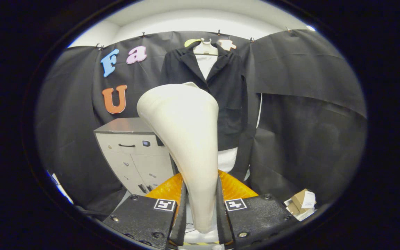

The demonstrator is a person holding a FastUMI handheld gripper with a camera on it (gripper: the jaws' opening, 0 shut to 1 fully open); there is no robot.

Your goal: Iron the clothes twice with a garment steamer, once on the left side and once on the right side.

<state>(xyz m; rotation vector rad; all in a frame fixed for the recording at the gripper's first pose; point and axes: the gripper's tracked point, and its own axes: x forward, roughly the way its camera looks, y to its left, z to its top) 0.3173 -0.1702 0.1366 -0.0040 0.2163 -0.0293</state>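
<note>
Cream plastic steamer point(186, 139) stands upright between the fingers point(200, 205), and both fingers press on its narrow handle.

Its wide head rises in front of a black jacket point(227, 90) that hangs on a white hanger point(205, 48) on the booth wall. Beside the steamer is a grey cabinet point(134, 156). Some small cardboard boxes point(300, 203) lie low on the other side.

Even overhead light fell from above my gripper point(200, 205), pale steamer point(186, 139) between my fingers lit softly without glare, black jacket point(227, 86) beyond lost detail in shadow, fisheye bent everything outward, focus stayed sharp
</note>
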